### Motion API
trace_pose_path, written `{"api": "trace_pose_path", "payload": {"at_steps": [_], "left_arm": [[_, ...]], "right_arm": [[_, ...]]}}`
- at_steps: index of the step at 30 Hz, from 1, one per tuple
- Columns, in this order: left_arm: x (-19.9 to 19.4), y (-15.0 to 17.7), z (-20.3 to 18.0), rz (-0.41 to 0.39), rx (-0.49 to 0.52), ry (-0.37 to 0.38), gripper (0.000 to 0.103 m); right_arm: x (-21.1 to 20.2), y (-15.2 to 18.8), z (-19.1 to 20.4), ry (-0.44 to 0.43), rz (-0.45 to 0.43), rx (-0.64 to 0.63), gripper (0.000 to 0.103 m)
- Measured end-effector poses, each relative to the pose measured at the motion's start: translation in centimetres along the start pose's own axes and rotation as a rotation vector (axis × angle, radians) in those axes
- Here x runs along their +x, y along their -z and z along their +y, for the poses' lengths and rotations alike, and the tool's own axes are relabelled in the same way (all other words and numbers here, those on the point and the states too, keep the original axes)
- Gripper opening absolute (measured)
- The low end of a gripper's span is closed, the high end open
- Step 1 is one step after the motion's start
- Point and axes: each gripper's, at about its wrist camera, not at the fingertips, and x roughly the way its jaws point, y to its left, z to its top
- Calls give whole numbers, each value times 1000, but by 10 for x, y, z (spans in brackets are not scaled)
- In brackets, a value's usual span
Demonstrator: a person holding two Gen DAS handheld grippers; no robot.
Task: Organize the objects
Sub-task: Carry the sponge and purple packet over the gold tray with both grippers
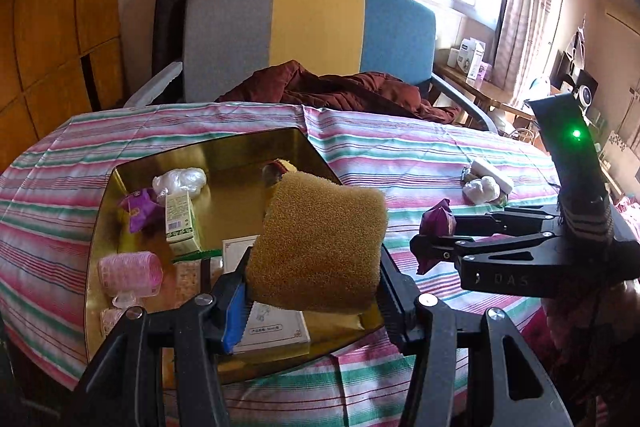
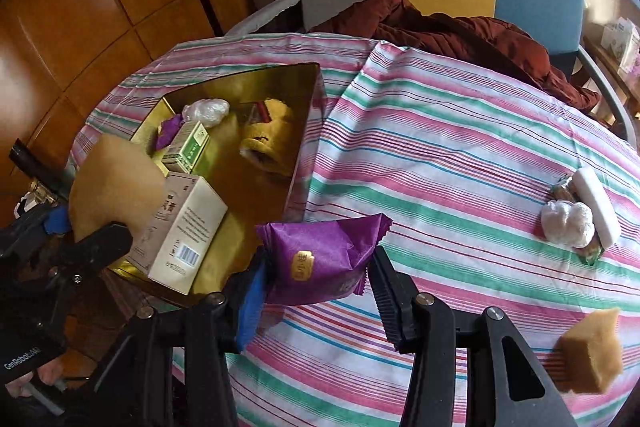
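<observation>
Gripping: both tongs loaded, held above striped tablecloth.
Left gripper: clenched on tan sponge, which is squeezed between its fingers and held over gold tray.
Right gripper: grasping purple snack packet, just right of the tray's near corner.
Tray contents, ahead of left gripper: pink hair roller, green box, white box, crumpled plastic.
Right of right gripper: second sponge block; farther ahead, white wad.
</observation>
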Motion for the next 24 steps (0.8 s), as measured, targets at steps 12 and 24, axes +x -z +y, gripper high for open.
{"api": "trace_pose_path", "payload": {"at_steps": [12,24], "left_arm": [[-23,2,77,-45,-180,-99,55],[-34,16,145,-44,-340,-192,55]], "right_arm": [[-2,-9,45,-98,-39,-42,50],[5,-30,95,-172,-52,-121,51]]}}
